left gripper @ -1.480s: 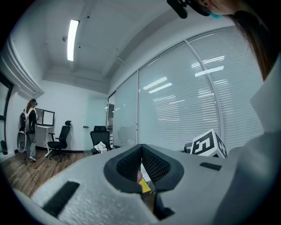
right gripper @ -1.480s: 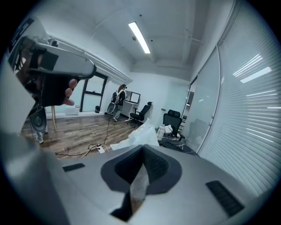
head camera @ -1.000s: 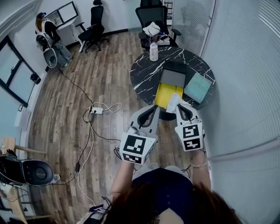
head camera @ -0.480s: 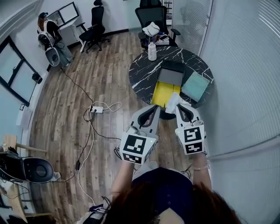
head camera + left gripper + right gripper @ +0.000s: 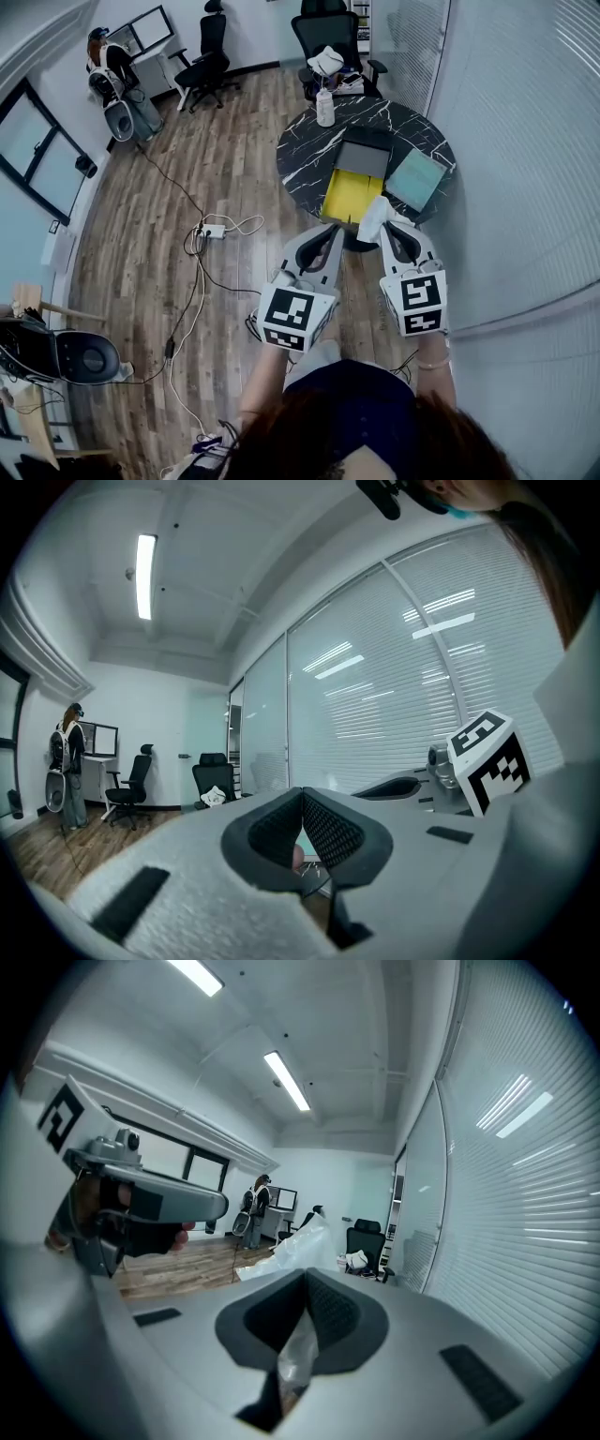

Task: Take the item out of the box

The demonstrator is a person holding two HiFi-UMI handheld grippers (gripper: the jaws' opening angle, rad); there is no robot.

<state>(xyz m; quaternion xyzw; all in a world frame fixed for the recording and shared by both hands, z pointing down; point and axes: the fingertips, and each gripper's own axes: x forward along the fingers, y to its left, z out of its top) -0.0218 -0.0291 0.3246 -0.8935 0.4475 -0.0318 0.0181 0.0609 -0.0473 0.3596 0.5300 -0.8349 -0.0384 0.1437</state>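
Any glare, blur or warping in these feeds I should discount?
Head view: strong fisheye bends the floor; table and yellow box evenly lit, sharp. Right gripper view: dark round vignette, bright ceiling strips; plastic bag in the shut right tool looks soft. Left gripper view: same vignette, lights reflected on the blinds; left tool shut, empty.

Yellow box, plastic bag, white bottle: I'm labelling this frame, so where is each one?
yellow box (image 5: 349, 194), head view, on its yellow inner floor.
plastic bag (image 5: 372, 217), head view, on its crumpled middle.
white bottle (image 5: 325, 110), head view, on its body.
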